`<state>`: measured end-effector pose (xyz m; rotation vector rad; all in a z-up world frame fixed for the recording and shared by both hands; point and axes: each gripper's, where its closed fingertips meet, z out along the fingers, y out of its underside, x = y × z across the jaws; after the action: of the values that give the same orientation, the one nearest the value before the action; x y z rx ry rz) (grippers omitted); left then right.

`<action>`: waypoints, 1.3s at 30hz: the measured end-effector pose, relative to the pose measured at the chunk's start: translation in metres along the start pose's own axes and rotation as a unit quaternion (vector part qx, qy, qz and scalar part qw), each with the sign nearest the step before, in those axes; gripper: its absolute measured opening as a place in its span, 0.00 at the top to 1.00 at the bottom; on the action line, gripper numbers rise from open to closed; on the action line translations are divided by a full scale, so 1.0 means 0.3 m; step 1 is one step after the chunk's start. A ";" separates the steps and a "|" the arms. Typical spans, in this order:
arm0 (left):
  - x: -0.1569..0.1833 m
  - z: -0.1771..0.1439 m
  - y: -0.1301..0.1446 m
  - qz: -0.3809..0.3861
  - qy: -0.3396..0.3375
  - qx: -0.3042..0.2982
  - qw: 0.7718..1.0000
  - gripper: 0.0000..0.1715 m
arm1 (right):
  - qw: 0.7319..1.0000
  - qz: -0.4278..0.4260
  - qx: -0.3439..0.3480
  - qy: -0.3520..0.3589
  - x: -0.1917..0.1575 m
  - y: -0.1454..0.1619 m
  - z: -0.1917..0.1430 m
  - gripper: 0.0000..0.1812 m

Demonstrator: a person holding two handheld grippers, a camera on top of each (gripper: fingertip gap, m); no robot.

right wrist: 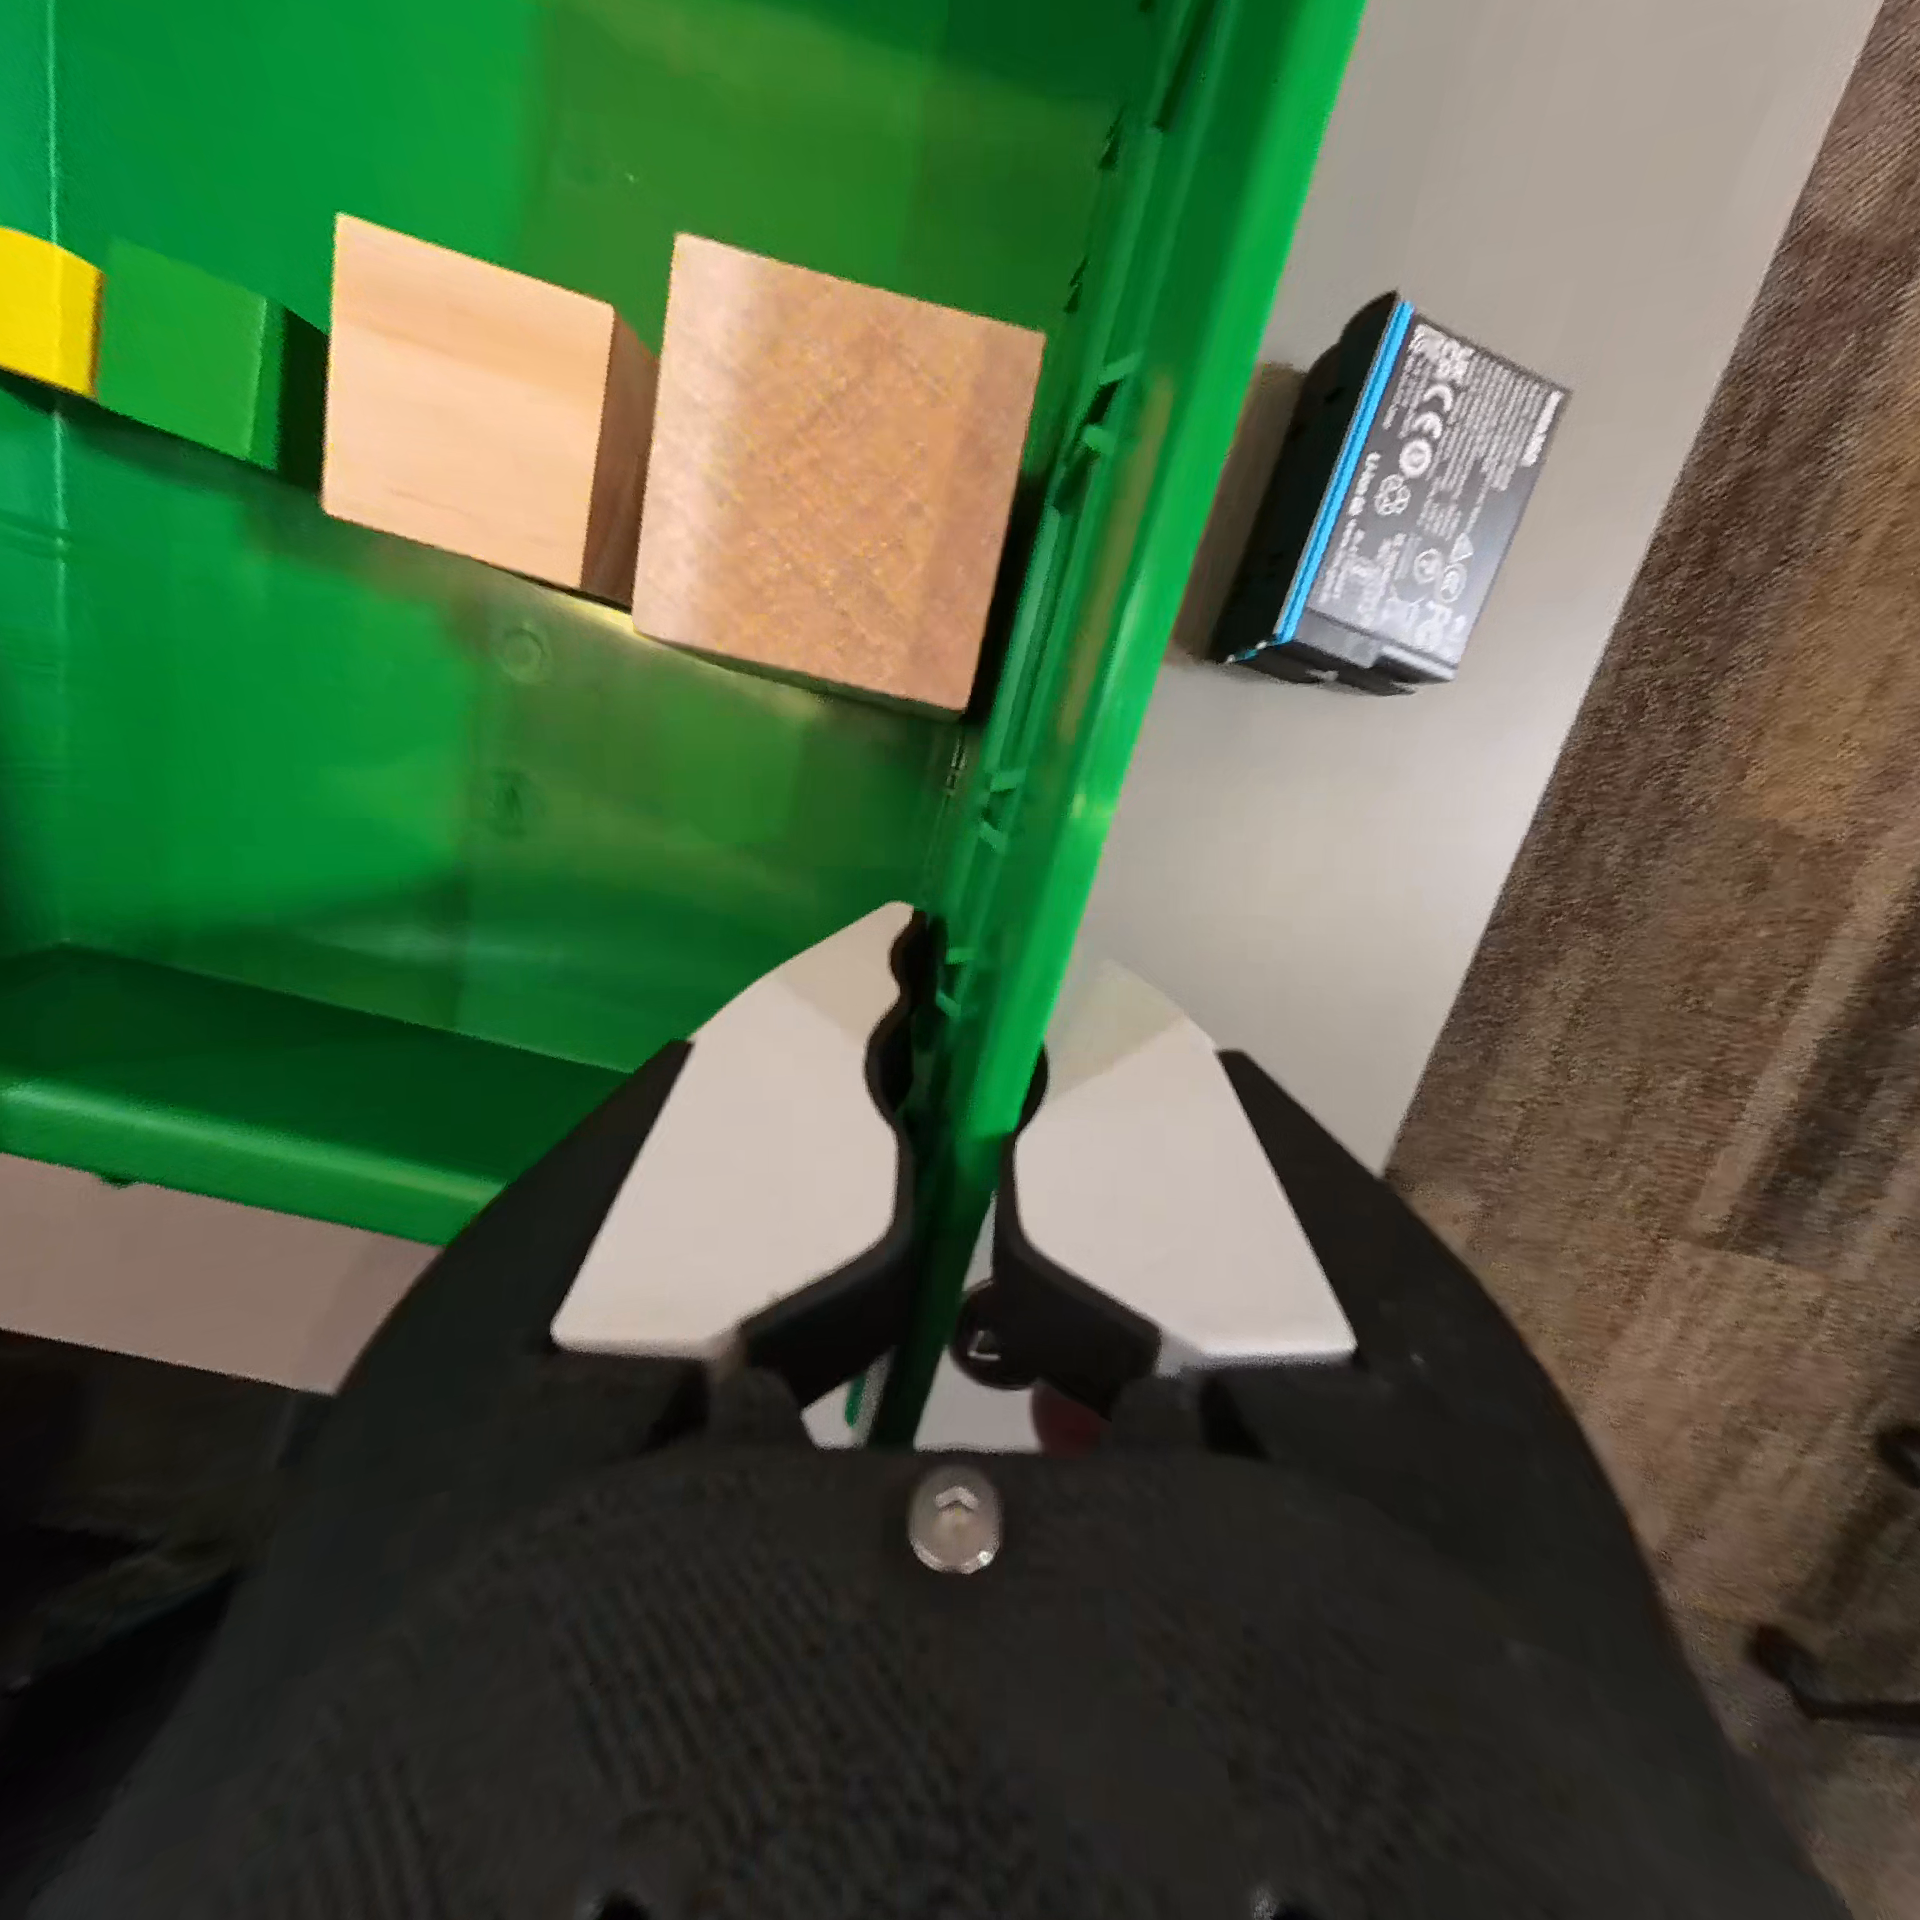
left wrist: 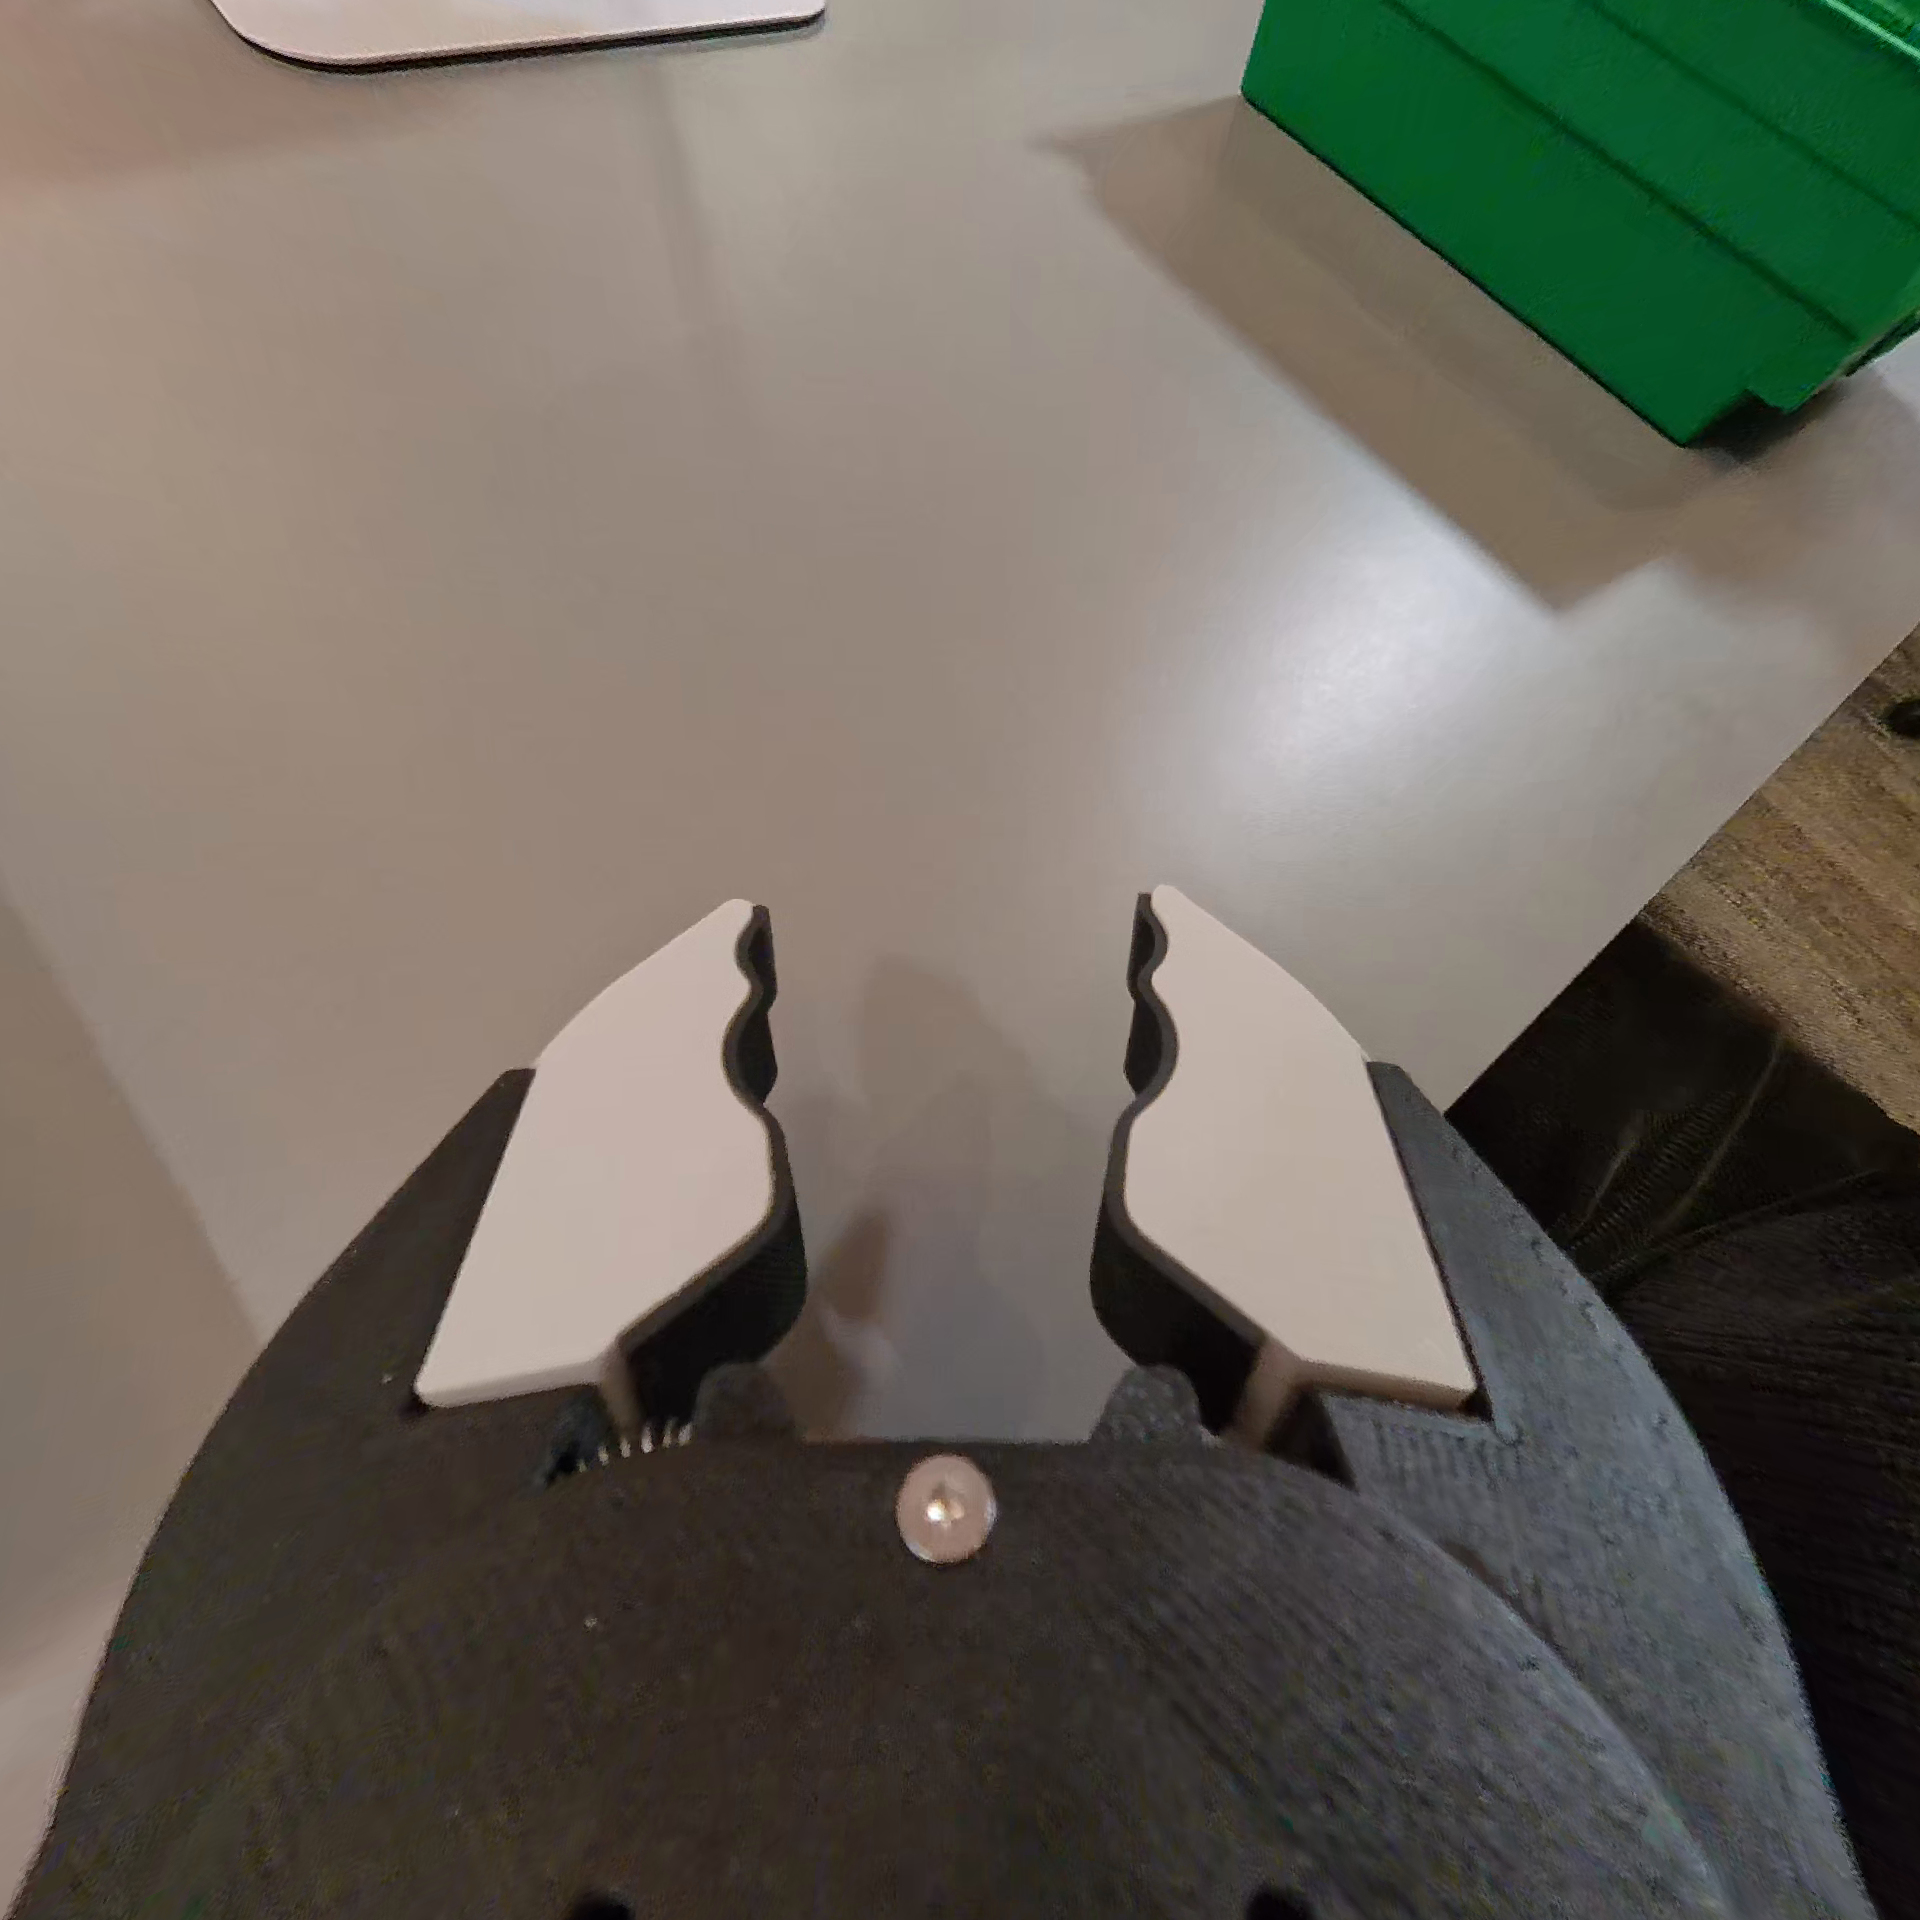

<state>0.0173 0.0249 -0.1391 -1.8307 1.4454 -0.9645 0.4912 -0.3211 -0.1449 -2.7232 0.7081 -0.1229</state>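
My right gripper (right wrist: 961,997) is shut on the side wall of a green plastic bin (right wrist: 1049,644), one finger inside and one outside. Inside the bin lie two plain wooden blocks (right wrist: 831,468) (right wrist: 468,400), a green block (right wrist: 187,348) and a yellow block (right wrist: 42,312), lined up along the far wall. The bin looks tilted in this view. My left gripper (left wrist: 954,935) is open and empty above the bare grey table (left wrist: 623,520). The green bin (left wrist: 1621,197) shows at the upper right of the left wrist view, apart from the left gripper.
A black battery pack with a blue stripe (right wrist: 1392,499) lies on the table just outside the bin's wall. A flat white pad (left wrist: 520,26) sits at the far edge. The table's right edge (left wrist: 1704,727) borders brown carpet (right wrist: 1714,831). A dark object (left wrist: 1714,1195) is beside the table.
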 end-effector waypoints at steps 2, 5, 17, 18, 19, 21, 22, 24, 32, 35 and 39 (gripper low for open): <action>0.008 -0.001 0.000 0.001 0.005 -0.001 1.000 0.61 | 0.999 0.042 0.002 -0.027 -0.010 0.001 0.000 0.96; 0.018 -0.002 0.001 0.004 0.009 -0.002 1.000 0.61 | 0.998 0.062 0.007 -0.028 -0.012 0.000 0.000 0.97; -0.393 -0.379 -0.204 0.147 -0.429 0.069 0.889 0.49 | 0.991 0.129 0.002 -0.022 -0.056 0.011 -0.011 0.97; -0.456 -0.407 -0.184 0.143 -0.453 0.044 0.879 0.44 | 0.992 0.128 0.000 -0.021 -0.060 0.012 -0.010 0.97; -0.516 -0.432 -0.164 0.134 -0.468 0.026 0.873 0.45 | 0.992 0.127 0.001 -0.021 -0.065 0.013 -0.007 0.97; -0.624 -0.459 -0.125 0.096 -0.478 0.004 0.873 0.46 | 0.991 0.130 0.006 -0.025 -0.076 0.012 -0.003 0.97; -0.668 -0.456 -0.101 0.070 -0.471 -0.007 0.880 0.47 | 0.992 0.127 0.007 -0.024 -0.080 0.011 -0.003 0.97; -0.735 -0.436 -0.052 0.029 -0.451 -0.034 0.891 0.48 | 0.992 0.122 0.007 -0.024 -0.087 0.010 -0.003 0.97; -0.736 -0.324 -0.031 -0.022 -0.329 -0.054 0.942 0.95 | 0.993 0.110 0.009 -0.038 -0.124 -0.010 0.004 0.97; -0.751 -0.344 -0.026 -0.019 -0.334 -0.055 0.941 0.96 | 0.993 0.111 0.013 -0.042 -0.150 -0.023 0.008 0.97; -0.764 -0.378 -0.032 -0.042 -0.321 -0.039 0.945 0.96 | 0.992 0.118 0.019 -0.044 -0.195 -0.039 0.013 0.97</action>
<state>-0.1042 0.2478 -0.1082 -2.0178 1.0105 -0.2865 0.4461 -0.2817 -0.1449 -2.5668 0.9833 0.0383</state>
